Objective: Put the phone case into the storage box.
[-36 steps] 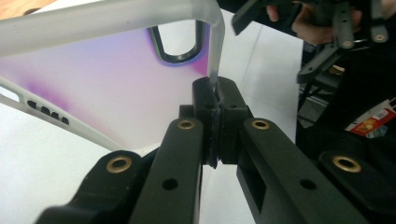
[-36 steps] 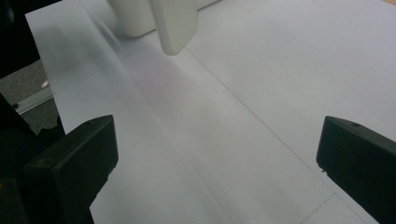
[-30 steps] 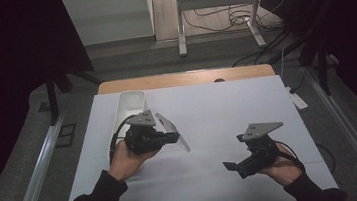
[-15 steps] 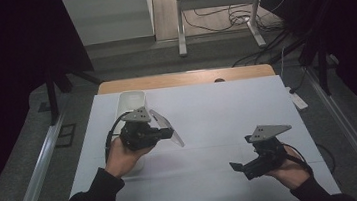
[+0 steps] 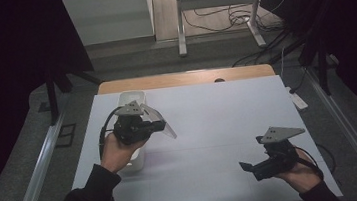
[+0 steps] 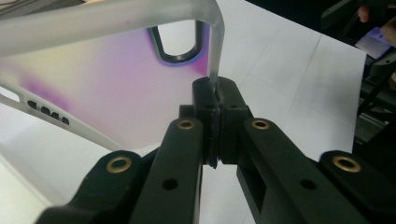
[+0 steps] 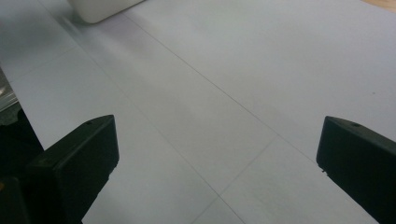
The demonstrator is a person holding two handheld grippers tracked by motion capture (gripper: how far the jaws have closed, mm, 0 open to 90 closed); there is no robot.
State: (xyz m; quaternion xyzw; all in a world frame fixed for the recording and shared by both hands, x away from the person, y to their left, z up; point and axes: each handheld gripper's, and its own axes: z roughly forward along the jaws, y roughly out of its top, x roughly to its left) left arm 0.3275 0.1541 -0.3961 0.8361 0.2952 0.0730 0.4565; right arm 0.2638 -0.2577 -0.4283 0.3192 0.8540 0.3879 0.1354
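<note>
Phone case lifted on the left; right side not yet engaged.

From the left, my left gripper [image 5: 161, 125] has its jaws clamped on the rim of a translucent phone case [image 6: 102, 84], held above the bench [image 5: 219, 126] just beside the white bin [image 5: 127, 97]. The case looks frosted with a purple tint, its camera cutout dark-edged and facing me. I judge the pickup done and placement left. My right gripper [image 5: 246, 166] hovers near the bench's right edge, jaws wide apart, holding nothing.
</note>
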